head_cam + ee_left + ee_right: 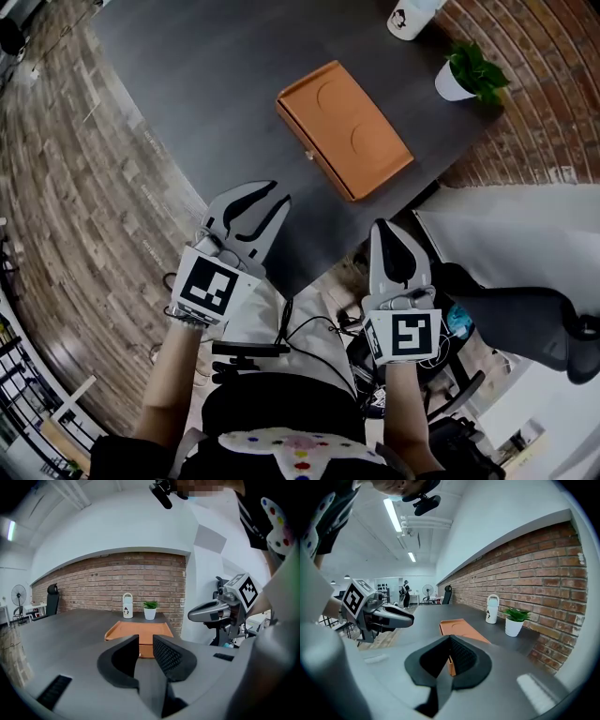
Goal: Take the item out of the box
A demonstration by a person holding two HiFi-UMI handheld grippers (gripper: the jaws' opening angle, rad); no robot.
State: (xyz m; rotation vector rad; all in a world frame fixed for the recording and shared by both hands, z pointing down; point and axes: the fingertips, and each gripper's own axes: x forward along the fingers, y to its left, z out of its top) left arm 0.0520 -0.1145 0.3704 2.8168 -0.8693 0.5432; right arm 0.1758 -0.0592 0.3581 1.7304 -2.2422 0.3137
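**Left gripper** (pixel 265 194): pale grey shell; black fingers (pixel 169 656) with cross-hatched pads; white marker cube (pixel 208 286) printed with black squares.

**Right gripper** (pixel 384 228): same grey-and-black build, with its own printed cube (pixel 410 336).

**Cables** (pixel 314 326): thin, black, looping below the grippers.

**Clothing:** black garment (pixel 272 403) with a white patch (pixel 281 442) of coloured dots.

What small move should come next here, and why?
Probably bring the left gripper forward to the orange box: it lies closed on the table, both grippers are short of it, the left jaws stand apart and empty, the right gripper is shut.
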